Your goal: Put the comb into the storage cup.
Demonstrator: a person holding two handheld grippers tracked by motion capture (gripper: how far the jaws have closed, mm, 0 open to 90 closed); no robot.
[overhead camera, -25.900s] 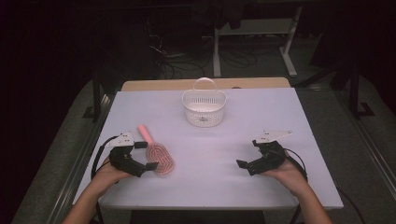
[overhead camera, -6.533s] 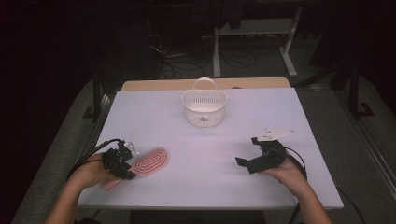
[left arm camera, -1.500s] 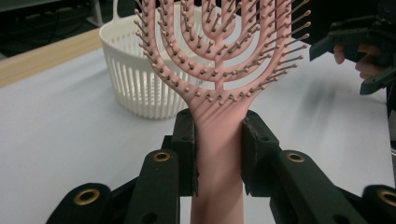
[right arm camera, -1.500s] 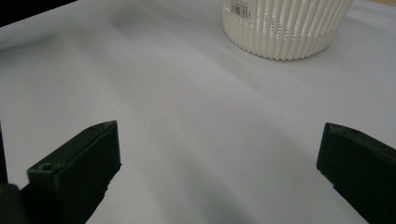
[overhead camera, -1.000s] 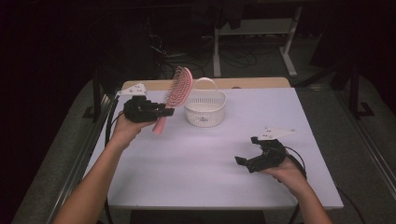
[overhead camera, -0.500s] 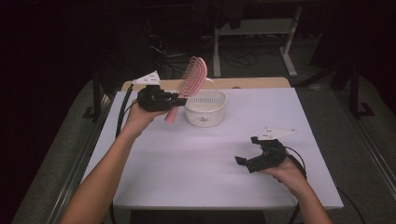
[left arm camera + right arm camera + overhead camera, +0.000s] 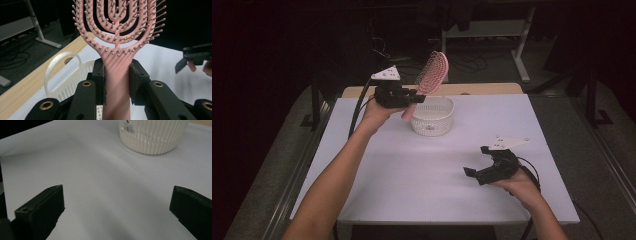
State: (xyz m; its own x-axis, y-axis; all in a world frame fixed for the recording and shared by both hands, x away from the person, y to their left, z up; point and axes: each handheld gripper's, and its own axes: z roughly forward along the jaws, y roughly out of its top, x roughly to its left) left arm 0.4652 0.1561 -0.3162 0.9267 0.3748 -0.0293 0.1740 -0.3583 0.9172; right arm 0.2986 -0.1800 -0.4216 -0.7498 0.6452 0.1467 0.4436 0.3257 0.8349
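Observation:
A pink hairbrush (image 7: 432,73) is held up in the air, its head tilted up and right above the left rim of the white basket (image 7: 432,117). My left gripper (image 7: 414,97) is shut on its handle; in the left gripper view the pads (image 7: 99,75) press both sides of the hairbrush (image 7: 117,67), with the basket (image 7: 66,75) below and to the left. My right gripper (image 7: 475,162) rests low over the table at the right front, jaws wide open and nothing between them. In the right gripper view the gripper (image 7: 117,207) faces the basket (image 7: 153,135).
The white table (image 7: 412,175) carries the basket near its far middle. A wooden strip (image 7: 482,89) runs along its far edge. Dark floor, cables and a table frame (image 7: 512,40) lie beyond. Metal rails flank both table sides.
My left gripper has carried the hairbrush to the right and slightly up, from left of the basket to over its left rim. The right gripper has stayed put.

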